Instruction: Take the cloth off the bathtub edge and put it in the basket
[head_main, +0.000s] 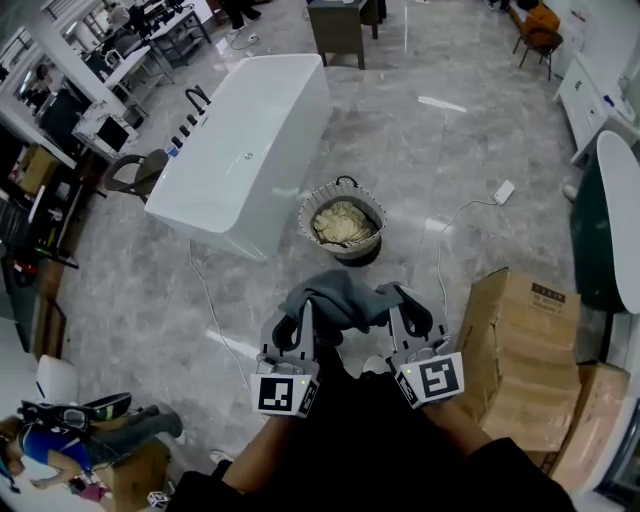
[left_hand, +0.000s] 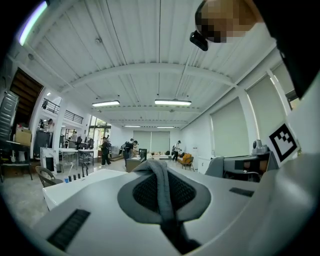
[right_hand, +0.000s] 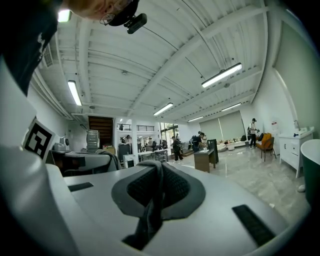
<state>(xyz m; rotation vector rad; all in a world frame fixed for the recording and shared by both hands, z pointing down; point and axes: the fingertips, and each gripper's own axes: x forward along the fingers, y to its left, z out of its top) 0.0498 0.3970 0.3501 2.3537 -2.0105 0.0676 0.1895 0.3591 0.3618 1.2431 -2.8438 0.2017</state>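
Note:
A grey cloth (head_main: 341, 297) hangs bunched in the air between my two grippers, just in front of me. My left gripper (head_main: 297, 325) is shut on its left part, and a grey strip of the cloth (left_hand: 160, 186) runs through the closed jaws. My right gripper (head_main: 400, 312) is shut on its right part, where a fold of the cloth (right_hand: 151, 202) is pinched. The round basket (head_main: 374, 208) stands on the floor just beyond the cloth, with a cream cloth (head_main: 343, 222) inside. The white bathtub (head_main: 243, 150) lies behind it to the left.
Stacked cardboard boxes (head_main: 522, 352) stand close on my right. A dark green tub (head_main: 598, 235) is at the far right. A white cable with a power strip (head_main: 503, 191) runs over the marble floor. A chair (head_main: 137, 174) stands left of the bathtub, and a dark cabinet (head_main: 340, 27) behind it.

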